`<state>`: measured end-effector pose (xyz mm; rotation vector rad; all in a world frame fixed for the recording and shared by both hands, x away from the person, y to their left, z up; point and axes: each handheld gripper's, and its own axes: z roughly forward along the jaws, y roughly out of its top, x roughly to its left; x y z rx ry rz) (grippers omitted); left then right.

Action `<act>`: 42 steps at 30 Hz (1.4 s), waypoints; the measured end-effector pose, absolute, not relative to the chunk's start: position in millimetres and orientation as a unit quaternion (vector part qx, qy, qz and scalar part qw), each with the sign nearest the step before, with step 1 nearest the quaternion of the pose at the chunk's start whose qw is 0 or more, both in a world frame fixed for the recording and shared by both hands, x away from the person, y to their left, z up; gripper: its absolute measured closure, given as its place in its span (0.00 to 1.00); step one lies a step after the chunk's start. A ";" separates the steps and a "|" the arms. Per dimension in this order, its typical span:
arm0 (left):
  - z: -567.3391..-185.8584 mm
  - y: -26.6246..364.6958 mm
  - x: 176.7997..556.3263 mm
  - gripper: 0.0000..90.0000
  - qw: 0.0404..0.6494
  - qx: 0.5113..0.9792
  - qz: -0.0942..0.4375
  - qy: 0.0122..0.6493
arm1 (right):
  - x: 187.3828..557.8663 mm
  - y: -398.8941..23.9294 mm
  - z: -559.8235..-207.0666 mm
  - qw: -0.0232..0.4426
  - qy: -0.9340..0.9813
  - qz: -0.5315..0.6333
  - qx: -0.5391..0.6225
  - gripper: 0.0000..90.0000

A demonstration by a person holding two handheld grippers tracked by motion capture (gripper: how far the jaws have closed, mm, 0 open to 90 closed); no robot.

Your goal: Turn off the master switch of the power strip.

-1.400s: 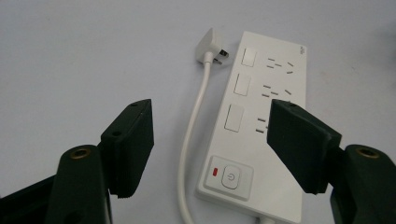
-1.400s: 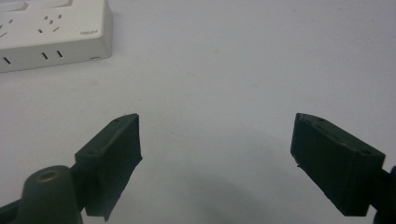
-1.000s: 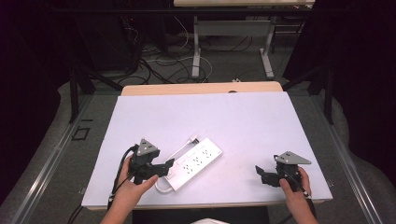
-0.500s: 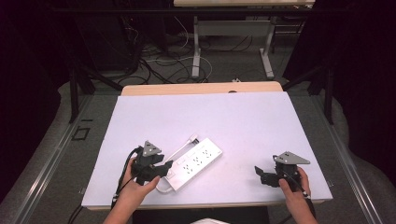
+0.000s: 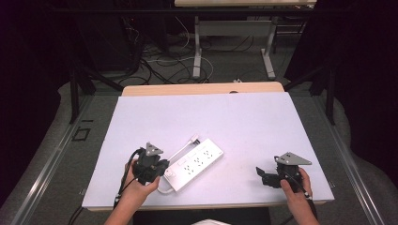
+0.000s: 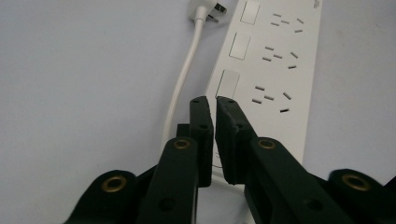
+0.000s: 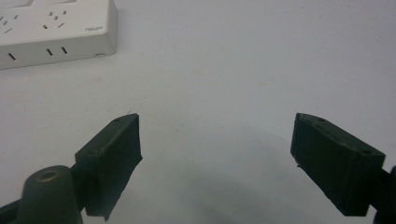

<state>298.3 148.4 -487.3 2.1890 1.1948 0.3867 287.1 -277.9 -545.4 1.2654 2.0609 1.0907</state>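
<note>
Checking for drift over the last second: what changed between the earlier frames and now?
The left hand-held gripper came down and closer to the near end of the white power strip; its jaws now stand nearly closed with a thin gap, over the strip's end near a switch, with nothing visibly gripped. The right hand-held gripper stayed open in place, and the strip and its plug did not move.
</note>
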 end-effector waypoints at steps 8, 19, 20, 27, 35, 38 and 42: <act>-495.3 144.7 301.2 1.00 0.285 0.836 0.125 0.452 | 287.1 -277.4 -545.9 0.238 0.754 0.399 0.464 0.17; -505.0 140.5 303.8 1.00 0.277 0.840 0.111 0.452 | 287.5 -278.4 -546.2 0.238 0.754 0.399 0.464 0.17; -505.8 140.0 303.8 1.00 0.275 0.842 0.107 0.452 | 287.3 -278.5 -546.2 0.237 0.755 0.399 0.465 0.17; -511.2 137.0 304.3 1.00 0.258 0.848 0.102 0.452 | 287.5 -278.2 -546.8 0.235 0.758 0.397 0.462 0.17; -514.3 133.9 303.1 1.00 0.245 0.856 0.118 0.440 | 287.5 -278.6 -546.4 0.237 0.755 0.398 0.464 0.17; -516.1 130.0 301.5 1.00 0.237 0.860 0.132 0.431 | 287.3 -278.7 -546.2 0.237 0.756 0.397 0.464 0.17; -517.1 127.2 299.5 1.00 0.227 0.862 0.139 0.431 | 286.8 -278.0 -545.8 0.233 0.758 0.393 0.465 0.17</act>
